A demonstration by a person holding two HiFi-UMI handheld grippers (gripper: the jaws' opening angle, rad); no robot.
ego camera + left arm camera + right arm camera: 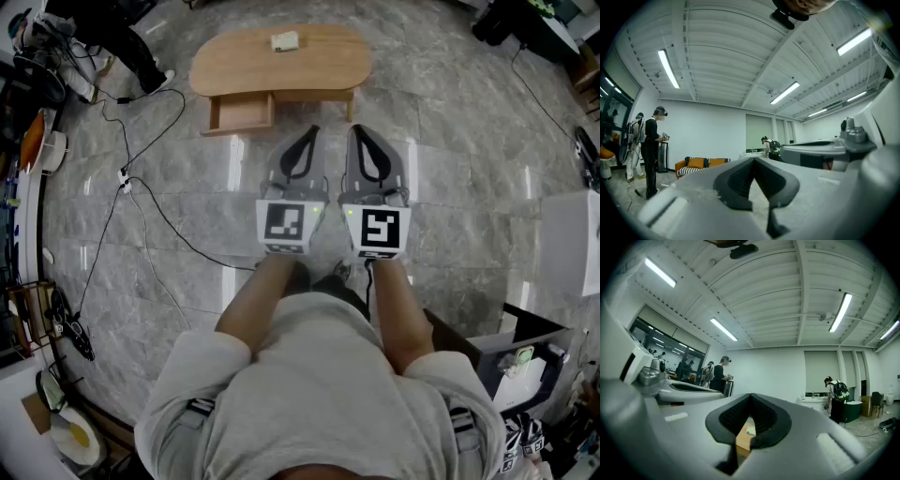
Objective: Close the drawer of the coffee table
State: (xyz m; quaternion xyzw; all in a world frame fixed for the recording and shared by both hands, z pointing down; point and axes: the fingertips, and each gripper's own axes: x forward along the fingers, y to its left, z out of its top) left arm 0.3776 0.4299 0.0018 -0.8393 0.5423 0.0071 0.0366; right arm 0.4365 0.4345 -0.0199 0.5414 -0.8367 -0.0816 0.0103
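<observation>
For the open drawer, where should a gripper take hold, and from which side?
The drawer juts from the coffee table toward the person, so come from their side and press the middle of its front panel, probably squarely.

Matt pale wood coffee table (pixel 281 66) and drawer (pixel 242 114) on glossy grey marble-look floor (pixel 450 169).

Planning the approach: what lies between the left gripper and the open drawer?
Only bare floor lies between the left gripper and the drawer, as the head view shows.
</observation>
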